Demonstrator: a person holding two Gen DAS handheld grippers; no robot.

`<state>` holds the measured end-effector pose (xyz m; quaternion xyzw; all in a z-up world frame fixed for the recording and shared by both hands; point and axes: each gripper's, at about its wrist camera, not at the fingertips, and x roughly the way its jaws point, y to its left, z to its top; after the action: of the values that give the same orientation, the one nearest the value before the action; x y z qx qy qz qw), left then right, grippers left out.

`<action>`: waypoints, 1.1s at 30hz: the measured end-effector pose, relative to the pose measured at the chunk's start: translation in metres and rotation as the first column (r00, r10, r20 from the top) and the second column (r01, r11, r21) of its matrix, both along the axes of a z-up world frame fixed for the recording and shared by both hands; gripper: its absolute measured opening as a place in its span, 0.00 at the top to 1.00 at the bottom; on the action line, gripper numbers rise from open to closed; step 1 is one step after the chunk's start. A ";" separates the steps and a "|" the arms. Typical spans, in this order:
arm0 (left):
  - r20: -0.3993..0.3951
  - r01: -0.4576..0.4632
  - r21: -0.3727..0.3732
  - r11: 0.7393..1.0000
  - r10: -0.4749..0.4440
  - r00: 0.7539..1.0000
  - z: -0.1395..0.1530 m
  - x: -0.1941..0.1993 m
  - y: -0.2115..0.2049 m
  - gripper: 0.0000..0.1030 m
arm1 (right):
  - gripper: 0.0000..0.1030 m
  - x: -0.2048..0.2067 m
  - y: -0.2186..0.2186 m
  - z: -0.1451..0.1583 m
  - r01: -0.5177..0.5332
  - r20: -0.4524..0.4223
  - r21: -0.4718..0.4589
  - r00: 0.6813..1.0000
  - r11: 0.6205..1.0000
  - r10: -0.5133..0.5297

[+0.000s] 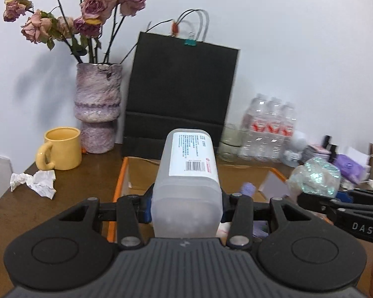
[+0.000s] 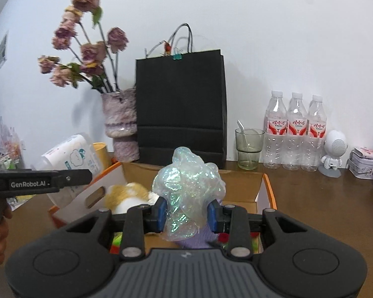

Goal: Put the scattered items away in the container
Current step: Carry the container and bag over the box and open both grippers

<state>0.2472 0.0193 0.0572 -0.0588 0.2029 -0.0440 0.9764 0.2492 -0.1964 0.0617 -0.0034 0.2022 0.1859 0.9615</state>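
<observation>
My left gripper (image 1: 186, 208) is shut on a translucent white plastic bottle (image 1: 189, 173) with a barcode label, held above the open cardboard box (image 1: 238, 173) with orange edges. The bottle also shows in the right wrist view (image 2: 74, 156). My right gripper (image 2: 186, 214) is shut on a crumpled iridescent plastic wrap (image 2: 189, 188), held over the same box (image 2: 261, 193); the wrap also shows in the left wrist view (image 1: 315, 176). Inside the box lie a blond-haired white toy (image 2: 129, 196), a purple item (image 2: 201, 238) and other colourful pieces. Crumpled white paper (image 1: 37, 181) lies on the table at left.
On the brown table stand a yellow mug (image 1: 62, 151), a purple vase with dried roses (image 1: 99, 109), a black paper bag (image 1: 181, 94), a green glass with spoon (image 2: 248, 149), three water bottles (image 2: 296, 134), a white robot figure (image 2: 334, 152) and small tins (image 2: 365, 161).
</observation>
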 end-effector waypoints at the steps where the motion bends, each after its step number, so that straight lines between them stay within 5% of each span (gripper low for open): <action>1: -0.005 -0.017 0.007 1.000 0.017 1.000 -0.004 0.006 0.001 0.57 | 0.70 0.009 0.001 -0.003 0.011 -0.011 -0.001 1.000 1.000 -0.011; 12: -0.031 -0.116 0.232 0.966 0.126 0.991 -0.037 0.034 -0.005 0.57 | 0.70 0.055 0.007 -0.043 0.052 -0.118 -0.064 0.991 0.997 -0.059; 22: -0.079 -0.102 0.205 0.973 0.120 0.990 -0.043 0.040 -0.004 0.52 | 0.68 0.052 0.014 -0.045 0.042 -0.116 -0.091 0.992 0.995 -0.053; 24: -0.077 -0.086 0.180 0.980 0.101 0.992 -0.042 0.039 -0.003 0.38 | 0.57 0.053 0.014 -0.045 0.044 -0.117 -0.095 0.992 0.994 -0.055; 26: -0.067 -0.055 0.150 0.987 0.066 0.996 -0.040 0.036 -0.006 0.15 | 0.31 0.052 0.015 -0.044 0.051 -0.114 -0.101 0.992 0.994 -0.062; 28: -0.045 -0.056 0.174 0.983 0.065 0.997 -0.038 0.033 -0.012 0.03 | 0.12 0.050 0.016 -0.043 0.063 -0.097 -0.107 0.993 0.992 -0.074; 33: -0.019 -0.057 0.224 0.973 0.062 0.998 -0.037 0.029 -0.023 0.00 | 0.04 0.047 0.016 -0.039 0.067 -0.071 -0.106 0.995 0.992 -0.075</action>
<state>0.2764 -0.0036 0.0199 0.0446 0.2173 0.0091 0.9750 0.2964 -0.1807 0.0228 -0.0389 0.2474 0.1408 0.9578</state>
